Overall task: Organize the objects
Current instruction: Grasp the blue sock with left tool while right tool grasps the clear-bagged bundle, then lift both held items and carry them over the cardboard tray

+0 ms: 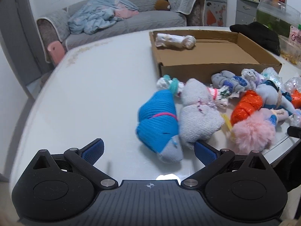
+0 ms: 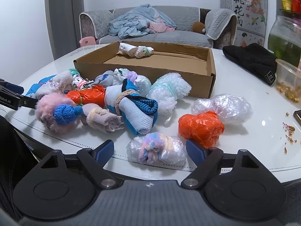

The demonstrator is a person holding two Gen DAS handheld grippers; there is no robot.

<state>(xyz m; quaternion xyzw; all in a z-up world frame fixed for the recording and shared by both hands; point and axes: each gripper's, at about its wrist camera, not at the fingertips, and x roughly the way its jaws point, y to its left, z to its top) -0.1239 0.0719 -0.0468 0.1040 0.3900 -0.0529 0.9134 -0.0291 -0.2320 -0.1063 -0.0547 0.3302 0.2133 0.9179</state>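
The clear-wrapped pastel bundle [image 2: 157, 149] is lying on the white tabletop [image 2: 244, 146], between the spread fingers of the right tool [image 2: 150, 148]. Neither blue pad [image 2: 195, 150] is pressing on it: the tool is released and holding nothing. An orange plastic bundle [image 2: 201, 130] is sitting just beside the right-hand pad, crowding that side, and a clear plastic bundle [image 2: 223, 108] is lying behind it.

The left tool [image 1: 148, 150] is likewise standing released. The grey toe of a blue knitted sock roll [image 1: 158, 122] is lying between its fingers, with no contact visible. A grey sock roll [image 1: 199, 113] is touching the blue one on its right, just by the right-hand pad [image 1: 206, 151].

The main heap is occupying the tabletop between both tools and the cardboard box [image 2: 143, 66]: a pink fluffy item with a small blue knitted hat [image 2: 60, 111], a white-and-blue sock bundle tied with cord [image 2: 131, 107], a second orange bundle [image 2: 88, 94] and a bubble-wrap bundle [image 2: 169, 90] are resting against one another, the last close to the box's front wall. The box is standing open, with one white rolled bundle [image 2: 135, 51] lying at its far side.

Further out on the right, a black knitted hat [image 2: 252, 60], a plastic container of scraps [image 2: 287, 79] and a glass jar [image 2: 284, 37] are occupying the tabletop edge. A grey sofa [image 2: 169, 35] carrying a blue blanket [image 2: 131, 24] is standing behind.
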